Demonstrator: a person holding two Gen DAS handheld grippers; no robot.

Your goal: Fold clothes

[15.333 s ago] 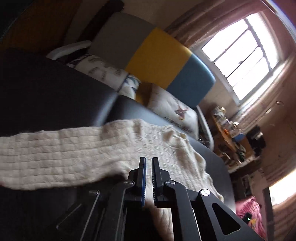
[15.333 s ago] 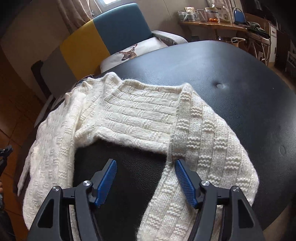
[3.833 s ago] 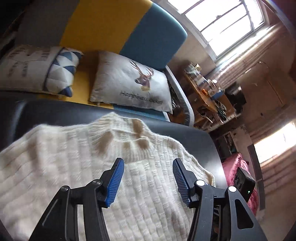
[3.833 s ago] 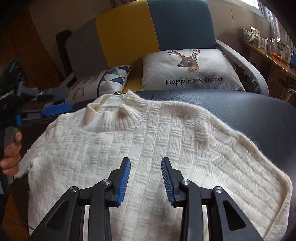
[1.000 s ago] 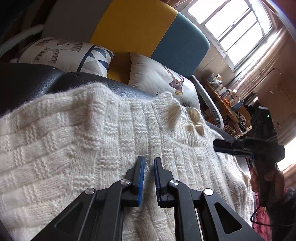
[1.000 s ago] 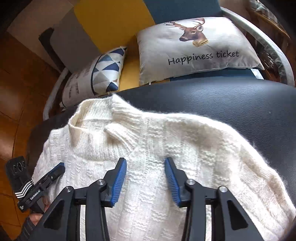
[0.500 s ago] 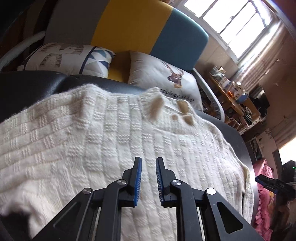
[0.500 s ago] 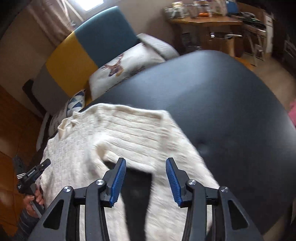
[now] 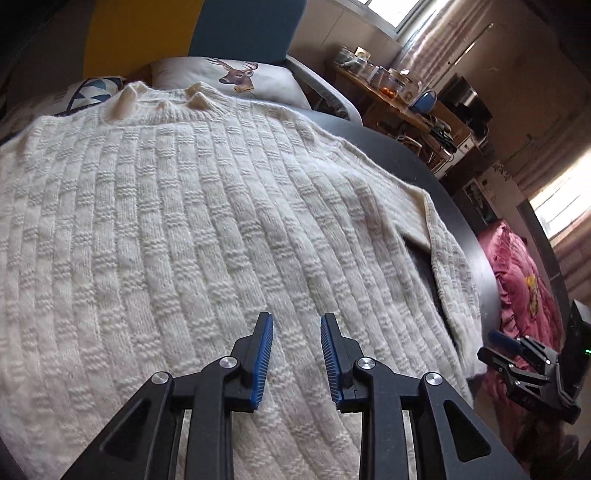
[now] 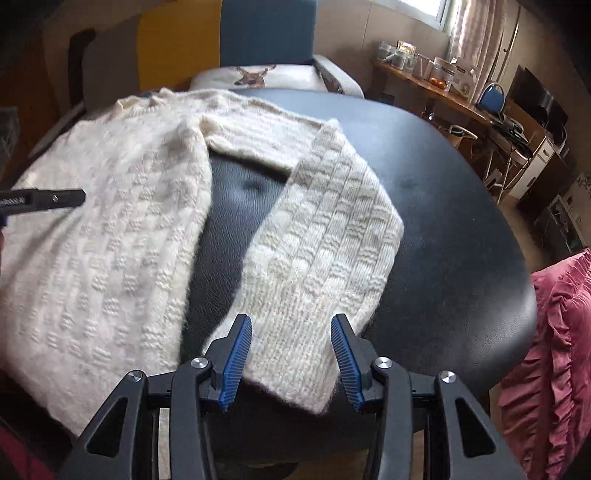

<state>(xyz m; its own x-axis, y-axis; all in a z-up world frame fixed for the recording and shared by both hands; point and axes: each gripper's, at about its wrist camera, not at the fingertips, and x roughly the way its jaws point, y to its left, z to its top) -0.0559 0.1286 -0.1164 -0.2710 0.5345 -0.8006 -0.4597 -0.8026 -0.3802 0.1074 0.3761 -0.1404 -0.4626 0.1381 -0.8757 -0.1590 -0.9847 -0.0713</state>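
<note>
A cream knitted sweater [image 9: 192,206] lies spread face up on a round black table [image 10: 450,206]. Its collar points toward the sofa. My left gripper [image 9: 296,325] hovers over the lower body of the sweater, its jaws opening with nothing between them. One sleeve [image 10: 332,221] runs down across the table toward my right gripper [image 10: 291,325]. That gripper is open over the ribbed cuff [image 10: 291,354], and its pads do not press on it. Each view catches the other gripper at its edge: the right gripper [image 9: 524,362] and the left gripper [image 10: 44,199].
A sofa [image 10: 266,33] with yellow and blue back panels stands behind the table and holds a deer cushion [image 9: 240,77]. A wooden desk [image 10: 443,92] crowded with jars runs along the right wall. Pink ruffled fabric [image 10: 554,332] lies past the table's right rim.
The left gripper has slid from the shoulder area down over the sweater's body and its jaws have widened. The right gripper has swung from the collar to the sleeve and now sits over the cuff.
</note>
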